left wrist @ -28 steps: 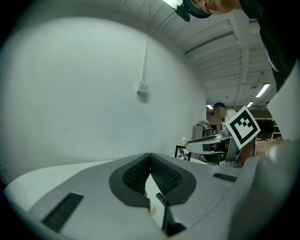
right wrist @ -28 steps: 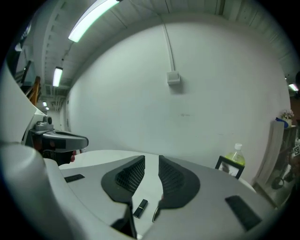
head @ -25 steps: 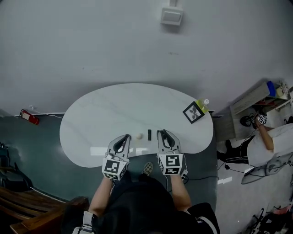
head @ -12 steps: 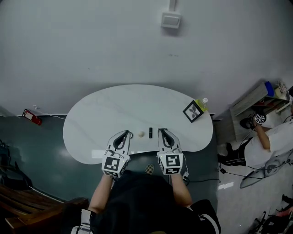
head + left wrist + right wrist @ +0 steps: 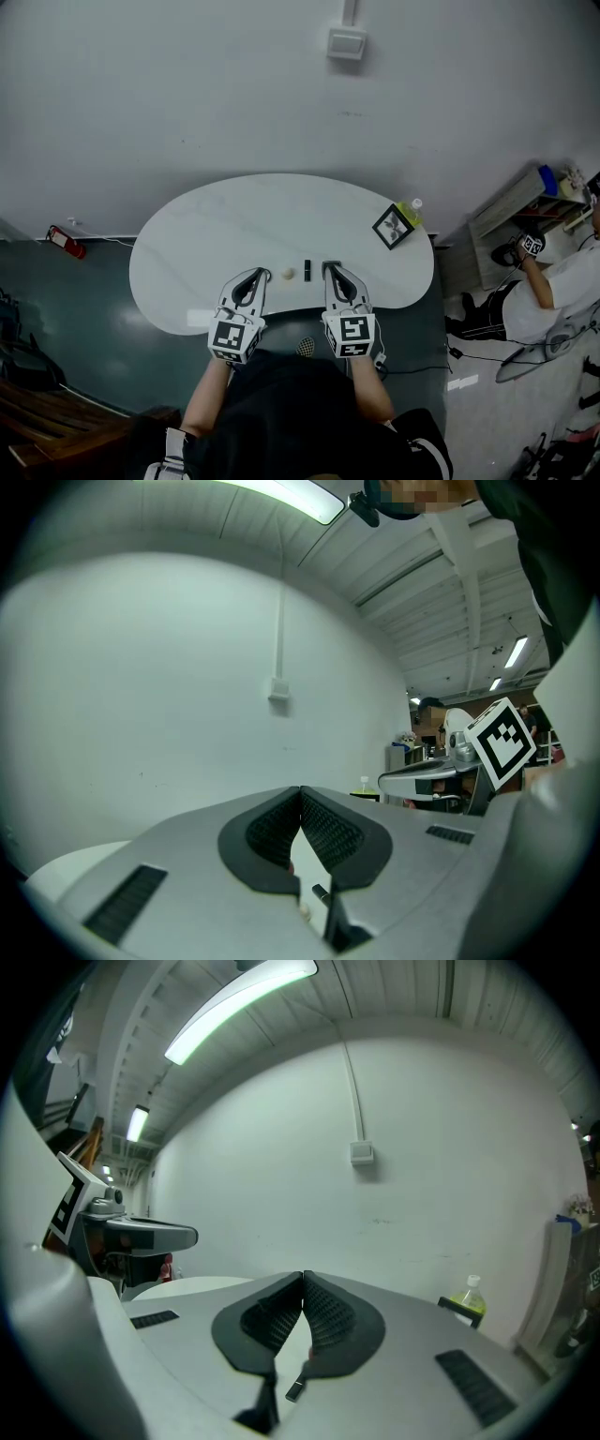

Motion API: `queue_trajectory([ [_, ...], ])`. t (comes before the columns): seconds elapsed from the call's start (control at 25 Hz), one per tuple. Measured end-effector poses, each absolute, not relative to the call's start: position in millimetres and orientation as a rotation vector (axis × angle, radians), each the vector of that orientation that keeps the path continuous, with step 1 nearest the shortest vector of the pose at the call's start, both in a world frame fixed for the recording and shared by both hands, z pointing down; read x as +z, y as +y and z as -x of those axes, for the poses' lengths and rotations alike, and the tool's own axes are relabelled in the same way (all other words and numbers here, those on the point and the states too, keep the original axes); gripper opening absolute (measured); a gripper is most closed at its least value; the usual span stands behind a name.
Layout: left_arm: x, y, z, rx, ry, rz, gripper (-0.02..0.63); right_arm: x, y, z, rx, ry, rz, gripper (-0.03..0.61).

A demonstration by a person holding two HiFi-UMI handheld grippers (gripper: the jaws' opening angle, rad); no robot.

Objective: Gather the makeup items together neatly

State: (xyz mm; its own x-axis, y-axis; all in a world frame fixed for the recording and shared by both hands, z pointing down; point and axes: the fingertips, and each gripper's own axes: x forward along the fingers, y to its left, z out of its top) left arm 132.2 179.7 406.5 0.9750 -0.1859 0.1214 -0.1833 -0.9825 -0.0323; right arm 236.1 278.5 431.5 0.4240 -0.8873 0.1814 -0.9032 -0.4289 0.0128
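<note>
Two small makeup items lie side by side near the front edge of the white oval table: a round cream piece and a short black tube. My left gripper hovers just left of the cream piece, and my right gripper just right of the tube. In the left gripper view the left gripper has its ribbed pads meeting, with nothing between them. The right gripper is likewise shut and empty. Neither gripper touches an item.
A small framed picture and a yellow-green bottle stand at the table's right end. A person sits beyond the table by a shelf at far right. A wall box hangs on the grey wall behind.
Both grippers stay beside the two items, which lie where they were. The camera's view has shifted slightly.
</note>
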Motion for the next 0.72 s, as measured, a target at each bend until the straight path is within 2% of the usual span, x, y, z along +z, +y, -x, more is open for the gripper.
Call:
queue_trajectory([
  [0.72, 408.4, 176.7, -130.3, -0.214, 0.274, 3.106, 0.017, 433.3, 278.5, -231.8, 0.243, -1.614, -2.56, 0.032],
])
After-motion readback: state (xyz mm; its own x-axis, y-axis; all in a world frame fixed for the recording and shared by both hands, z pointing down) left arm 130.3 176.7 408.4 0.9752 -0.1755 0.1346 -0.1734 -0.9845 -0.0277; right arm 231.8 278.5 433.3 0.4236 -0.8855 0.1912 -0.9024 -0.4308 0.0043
